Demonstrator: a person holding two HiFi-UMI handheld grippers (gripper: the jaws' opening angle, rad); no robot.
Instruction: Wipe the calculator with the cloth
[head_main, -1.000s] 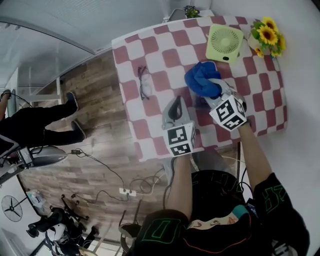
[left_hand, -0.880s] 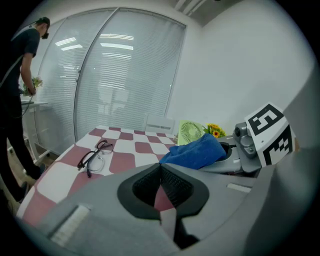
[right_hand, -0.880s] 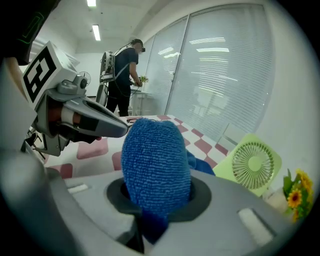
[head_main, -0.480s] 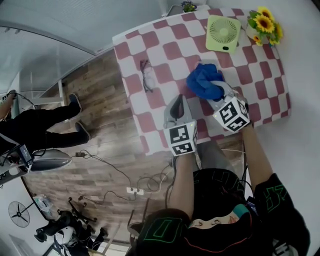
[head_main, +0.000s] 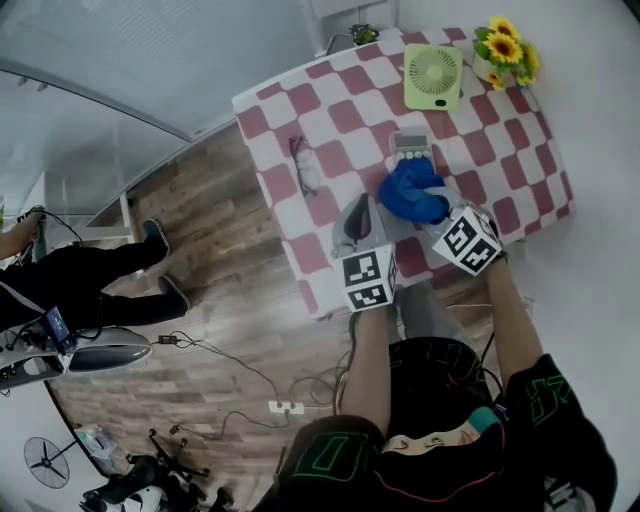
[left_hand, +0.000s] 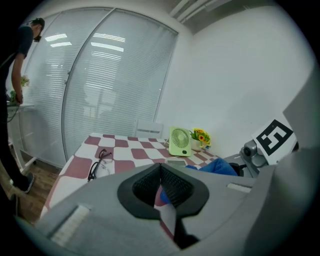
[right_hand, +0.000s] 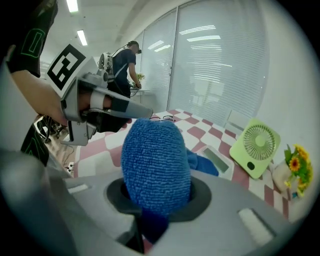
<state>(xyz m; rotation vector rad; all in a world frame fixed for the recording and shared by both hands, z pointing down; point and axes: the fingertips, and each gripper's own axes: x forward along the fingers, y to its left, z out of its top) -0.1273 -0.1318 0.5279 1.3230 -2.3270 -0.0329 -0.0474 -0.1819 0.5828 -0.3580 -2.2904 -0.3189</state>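
A grey calculator (head_main: 411, 148) lies flat on the checkered table (head_main: 290, 110), its far part showing in front of the green fan. A bunched blue cloth (head_main: 408, 190) rests on its near end. My right gripper (head_main: 432, 212) is shut on that cloth (right_hand: 155, 162), which fills the space between its jaws; the calculator (right_hand: 216, 159) lies just past it. My left gripper (head_main: 357, 208) hovers over the table to the left of the cloth, shut with nothing held (left_hand: 161, 181). From the left gripper view the calculator (left_hand: 176, 161) and the cloth (left_hand: 215, 166) sit ahead to the right.
A green desk fan (head_main: 433, 75) and a sunflower pot (head_main: 503, 52) stand at the table's far right corner. Black-framed glasses (head_main: 305, 165) lie near the left edge. A person (head_main: 70, 275) stands on the wooden floor to the left. Cables (head_main: 250, 380) trail on the floor.
My right gripper has drawn the blue cloth toward the table's near edge, uncovering the far part of the calculator. The left gripper stayed beside it, still shut.
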